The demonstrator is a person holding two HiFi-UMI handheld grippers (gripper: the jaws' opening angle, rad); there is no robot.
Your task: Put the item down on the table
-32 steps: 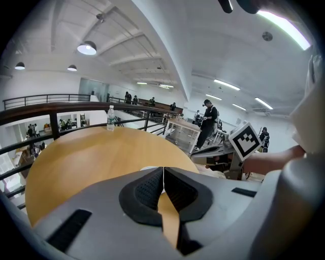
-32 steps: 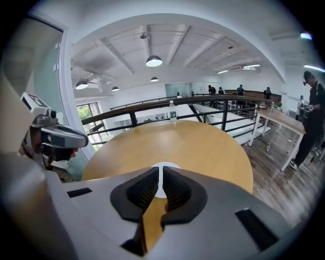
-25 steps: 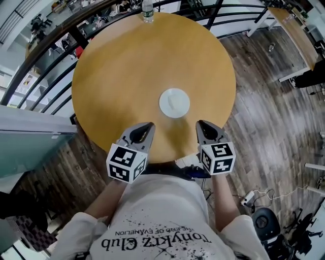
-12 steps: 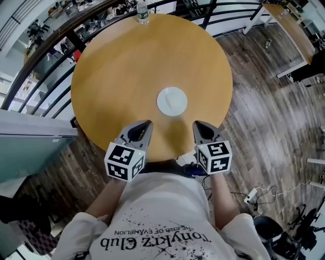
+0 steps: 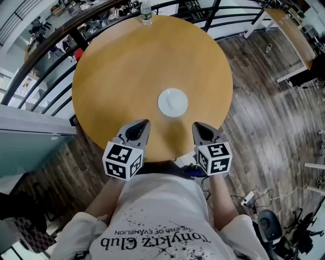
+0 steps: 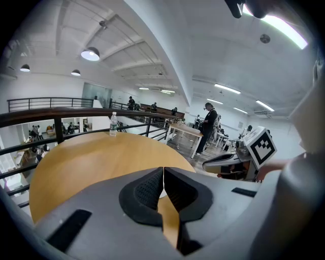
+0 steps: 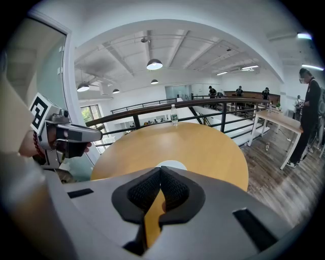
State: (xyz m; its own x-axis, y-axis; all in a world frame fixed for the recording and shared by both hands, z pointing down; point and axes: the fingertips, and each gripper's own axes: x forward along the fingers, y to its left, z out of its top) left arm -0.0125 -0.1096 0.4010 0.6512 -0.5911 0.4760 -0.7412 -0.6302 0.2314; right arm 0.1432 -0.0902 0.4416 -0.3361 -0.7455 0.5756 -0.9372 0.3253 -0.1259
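Note:
A white round item (image 5: 172, 102) lies flat on the round wooden table (image 5: 132, 66), near its front half; in the right gripper view the white item (image 7: 171, 164) peeks just above the jaws. My left gripper (image 5: 142, 125) is shut and empty, over the table's near edge, left of the item. My right gripper (image 5: 197, 127) is also shut and empty, over the near edge to the item's right. Neither touches the item. In the left gripper view the shut left gripper (image 6: 163, 170) hides most of the item, with the right gripper's marker cube (image 6: 261, 145) at right.
A clear water bottle (image 5: 146, 11) stands at the table's far edge, the same bottle (image 7: 173, 115) showing in the right gripper view. A dark railing (image 5: 76, 35) curves behind the table. Wooden floor (image 5: 264, 117) lies to the right, with another table (image 5: 289, 30) beyond.
Both grippers have drawn back slightly toward the near edge of the table. The white item stays where it was.

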